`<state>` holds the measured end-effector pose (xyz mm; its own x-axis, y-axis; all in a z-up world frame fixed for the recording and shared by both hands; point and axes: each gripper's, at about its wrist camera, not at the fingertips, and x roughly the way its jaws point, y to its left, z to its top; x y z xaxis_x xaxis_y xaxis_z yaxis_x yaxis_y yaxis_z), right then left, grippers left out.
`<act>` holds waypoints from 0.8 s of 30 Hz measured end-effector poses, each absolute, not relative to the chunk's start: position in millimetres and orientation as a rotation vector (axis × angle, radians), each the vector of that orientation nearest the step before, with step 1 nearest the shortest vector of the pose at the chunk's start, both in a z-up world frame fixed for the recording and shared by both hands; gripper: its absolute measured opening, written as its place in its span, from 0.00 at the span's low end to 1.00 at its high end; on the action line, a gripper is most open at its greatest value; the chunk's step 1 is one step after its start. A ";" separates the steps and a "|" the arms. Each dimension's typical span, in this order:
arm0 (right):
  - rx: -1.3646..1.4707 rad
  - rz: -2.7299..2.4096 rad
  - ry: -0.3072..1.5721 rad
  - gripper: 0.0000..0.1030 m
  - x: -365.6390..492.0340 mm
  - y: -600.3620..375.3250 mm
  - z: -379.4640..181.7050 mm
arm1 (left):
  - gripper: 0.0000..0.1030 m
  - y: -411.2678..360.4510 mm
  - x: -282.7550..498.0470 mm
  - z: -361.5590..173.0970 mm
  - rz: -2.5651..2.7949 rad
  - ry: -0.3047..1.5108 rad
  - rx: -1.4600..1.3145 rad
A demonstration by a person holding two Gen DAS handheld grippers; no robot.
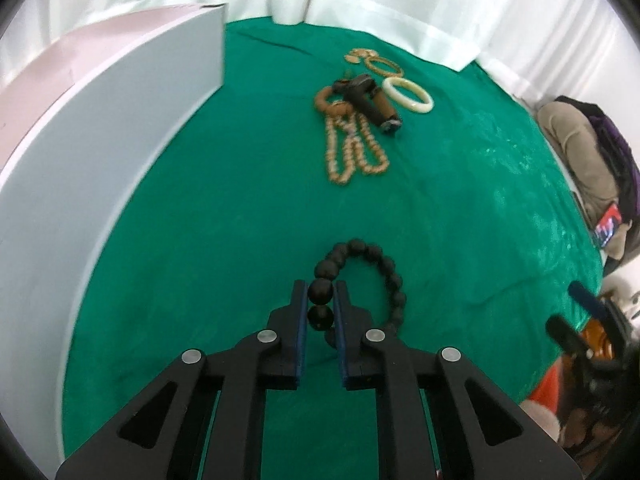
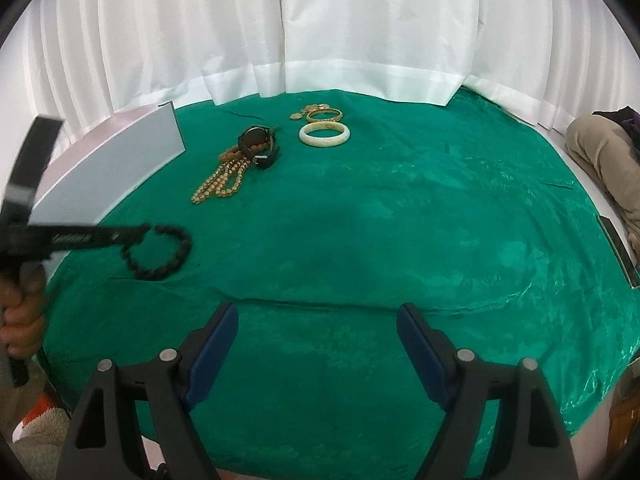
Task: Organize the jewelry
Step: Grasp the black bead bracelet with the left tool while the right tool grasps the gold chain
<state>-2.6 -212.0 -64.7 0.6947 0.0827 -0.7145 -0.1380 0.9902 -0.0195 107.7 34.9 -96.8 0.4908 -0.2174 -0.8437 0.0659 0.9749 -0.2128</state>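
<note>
1. My left tongs [image 1: 321, 294] are clamped on two beads of the dark bead bracelet [image 1: 362, 280]; my right tongs [image 2: 316, 354] gape empty.
2. The bracelet lies on the green tabletop [image 1: 240, 208], just beside the white box [image 1: 100, 152].
3. It looks light, floppy and smooth, likely to swing, so I grip bead-on.

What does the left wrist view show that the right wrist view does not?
Only the left wrist view shows the left gripper from close up: its jaws are shut on the beads of the dark bracelet. It also shows a phone at the right edge.

Only the right wrist view shows the right gripper, jaws open and empty, and the hand that holds the left gripper.

Both show the green cloth, the box, the white bangle, the watch, the gold beads and the curtain.
</note>
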 end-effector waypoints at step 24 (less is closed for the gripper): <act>-0.112 0.265 0.788 0.81 3.2 -180.6 -61.1 | 0.60 65.6 87.6 -99.8 -0.036 0.967 -0.217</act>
